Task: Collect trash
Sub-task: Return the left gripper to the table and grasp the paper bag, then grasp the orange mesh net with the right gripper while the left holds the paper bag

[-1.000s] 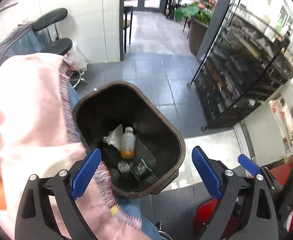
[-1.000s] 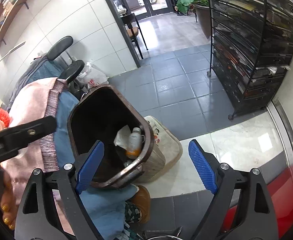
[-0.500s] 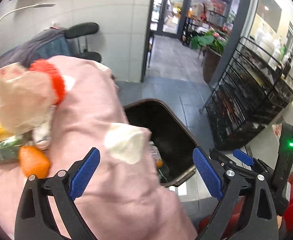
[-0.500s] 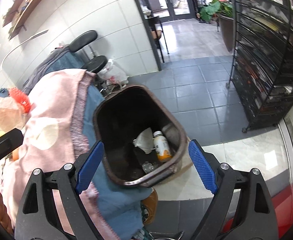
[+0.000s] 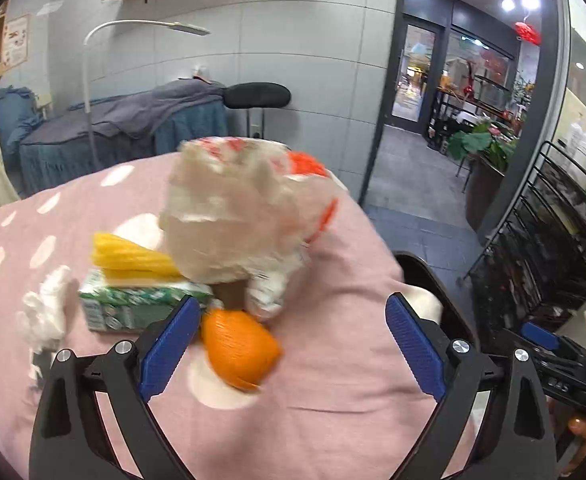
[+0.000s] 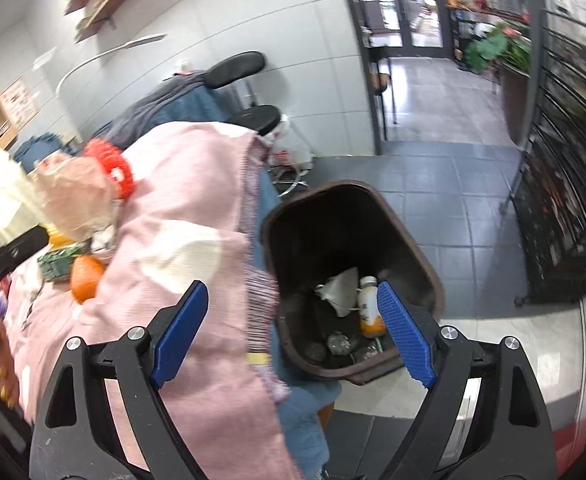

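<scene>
On pink spotted blanket [image 5: 333, 420], trash heap: crumpled plastic bag [image 5: 237, 216], yellow wrapper [image 5: 133, 258], green tissue pack [image 5: 133, 304], orange item [image 5: 239, 350], white wad [image 5: 45, 316]. Beside blanket edge, on floor: brown bin [image 6: 425, 272], holding bottle [image 6: 369, 308] and paper.

Left gripper [image 5: 289, 348]: jaws wide apart, empty, orange item just beside left pad. Right gripper [image 6: 293, 336]: jaws wide apart, empty, over blanket edge and bin.

Handling note, judged: centre jaws on orange item first, nearest and firmest; close squarely; avoid pinching blanket; carry clear to bin.

Change from a second ago: left view then on bin interior, now on heap; right view now takes in more blanket.
</scene>
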`<state>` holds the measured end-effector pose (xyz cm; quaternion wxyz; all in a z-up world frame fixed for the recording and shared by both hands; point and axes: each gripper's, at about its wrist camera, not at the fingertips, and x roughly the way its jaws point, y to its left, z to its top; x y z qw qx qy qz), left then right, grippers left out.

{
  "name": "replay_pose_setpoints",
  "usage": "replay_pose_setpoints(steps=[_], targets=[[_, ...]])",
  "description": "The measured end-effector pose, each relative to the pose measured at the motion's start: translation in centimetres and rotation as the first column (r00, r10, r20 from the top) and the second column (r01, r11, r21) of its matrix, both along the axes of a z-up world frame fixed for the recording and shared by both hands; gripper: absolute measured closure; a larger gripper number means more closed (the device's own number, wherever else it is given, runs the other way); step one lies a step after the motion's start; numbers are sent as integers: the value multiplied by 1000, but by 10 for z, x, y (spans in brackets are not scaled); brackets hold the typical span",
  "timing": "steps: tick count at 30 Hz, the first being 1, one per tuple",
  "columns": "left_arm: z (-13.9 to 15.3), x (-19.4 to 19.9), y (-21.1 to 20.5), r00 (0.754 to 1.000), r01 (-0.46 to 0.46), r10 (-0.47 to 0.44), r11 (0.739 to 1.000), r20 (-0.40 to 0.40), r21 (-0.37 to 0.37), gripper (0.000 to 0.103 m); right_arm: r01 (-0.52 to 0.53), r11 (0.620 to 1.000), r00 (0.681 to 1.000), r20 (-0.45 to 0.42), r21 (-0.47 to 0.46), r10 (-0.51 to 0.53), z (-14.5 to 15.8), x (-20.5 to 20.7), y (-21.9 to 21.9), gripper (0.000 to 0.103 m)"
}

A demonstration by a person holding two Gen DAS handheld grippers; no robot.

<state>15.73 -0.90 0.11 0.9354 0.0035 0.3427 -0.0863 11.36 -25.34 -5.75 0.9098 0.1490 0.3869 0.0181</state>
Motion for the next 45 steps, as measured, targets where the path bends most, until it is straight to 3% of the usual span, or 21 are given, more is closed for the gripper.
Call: replay_pose_setpoints(steps=[8, 11, 13, 16, 18, 19, 21, 26, 33, 39, 43, 45], targets=[[11, 36, 19, 992, 19, -36, 991, 123, 134, 11, -114, 993, 993, 28, -13, 114, 15, 13, 38, 17], [7, 46, 25, 988, 54, -77, 985, 135, 166, 11, -146, 989, 988, 44, -36, 148, 21, 17, 49, 17], [5, 49, 38, 988, 97, -113, 985, 108, 144, 11, -161, 986, 985, 53, -45, 163, 25, 23, 54, 17], [-1, 54, 38, 984, 158, -166, 981, 59, 114, 29, -170, 984, 983, 61, -55, 174, 28, 33, 59, 17], [-6, 54, 36, 985, 154, -162, 978, 50, 143, 53, -188, 981, 980, 59, -48, 190, 30, 42, 62, 17], [-7, 53, 34, 986, 152, -161, 977, 50, 146, 57, -198, 979, 978, 57, -45, 200, 30, 47, 65, 17], [-8, 49, 35, 985, 158, -164, 980, 47, 121, 78, -213, 976, 975, 53, -38, 215, 31, 56, 71, 17], [1, 34, 43, 985, 152, -156, 987, 71, 56, 88, -264, 963, 961, 67, -61, 268, 37, 73, 91, 17], [27, 17, 63, 991, 89, -80, 993, 110, -74, 90, -331, 940, 939, 65, -81, 336, 40, 97, 121, 17], [30, 0, 73, 991, -28, 34, 999, 130, -46, 90, -390, 916, 917, 46, -94, 396, 38, 105, 150, 17], [27, -6, 83, 991, -59, 67, 996, 117, -73, 90, -429, 891, 900, 9, -148, 435, 30, 114, 172, 29], [27, -12, 85, 989, -73, 81, 995, 120, -72, 90, -424, 890, 902, 9, -169, 431, 28, 122, 175, 30]])
